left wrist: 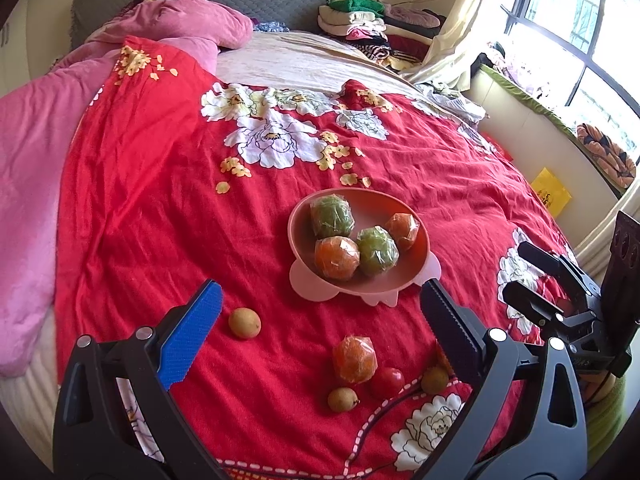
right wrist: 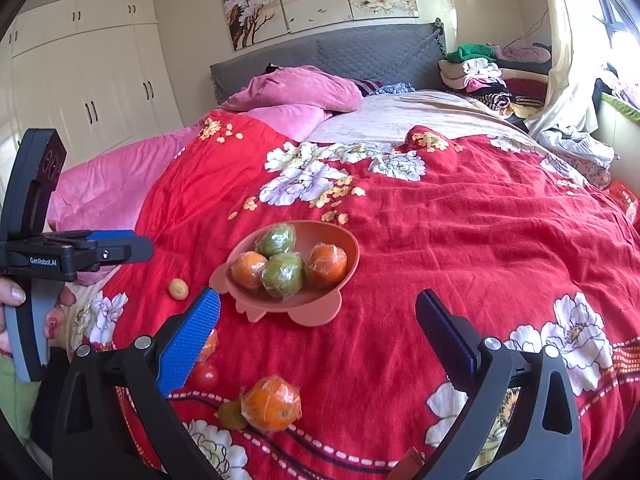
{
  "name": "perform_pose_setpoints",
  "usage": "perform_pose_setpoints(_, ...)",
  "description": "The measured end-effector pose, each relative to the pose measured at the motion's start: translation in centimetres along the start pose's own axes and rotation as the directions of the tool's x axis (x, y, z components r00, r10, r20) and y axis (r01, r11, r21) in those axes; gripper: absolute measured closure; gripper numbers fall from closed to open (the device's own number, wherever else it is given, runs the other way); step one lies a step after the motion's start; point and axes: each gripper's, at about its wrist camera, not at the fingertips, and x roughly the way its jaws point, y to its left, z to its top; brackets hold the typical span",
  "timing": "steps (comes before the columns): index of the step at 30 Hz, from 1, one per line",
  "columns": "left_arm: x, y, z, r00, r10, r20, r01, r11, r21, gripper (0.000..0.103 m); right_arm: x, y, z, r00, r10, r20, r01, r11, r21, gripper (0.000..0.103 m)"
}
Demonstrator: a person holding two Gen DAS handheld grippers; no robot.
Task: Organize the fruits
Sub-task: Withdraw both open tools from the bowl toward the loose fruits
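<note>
Both hand-held grippers spread wide and empty above the bed, near the pink bowl of wrapped fruits.

Both cameras sit low over the red flowered bedspread, each looking forward between its own two fingers toward the gray headboard. The left one faces a bit toward the window. The right one faces a bit toward the white closet doors. Both see the pink bowl of wrapped fruit up close.
</note>
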Motion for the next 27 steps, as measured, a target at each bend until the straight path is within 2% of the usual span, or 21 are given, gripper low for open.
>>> perform_pose_setpoints(13, -0.7, 0.0, -1.7, 1.000, 0.006, -0.009, -0.006, 1.000, 0.005, 0.010, -1.0, 1.0, -1.1, 0.999, -0.019, -0.029, 0.018, 0.999, -0.032, 0.005)
perform_pose_setpoints(27, -0.7, -1.0, -3.7, 0.999, 0.003, -0.044, -0.001, 0.999, 0.033, 0.010, -1.6, 2.0, -2.3, 0.998, -0.007, -0.061, 0.004, 0.998, -0.057, 0.005)
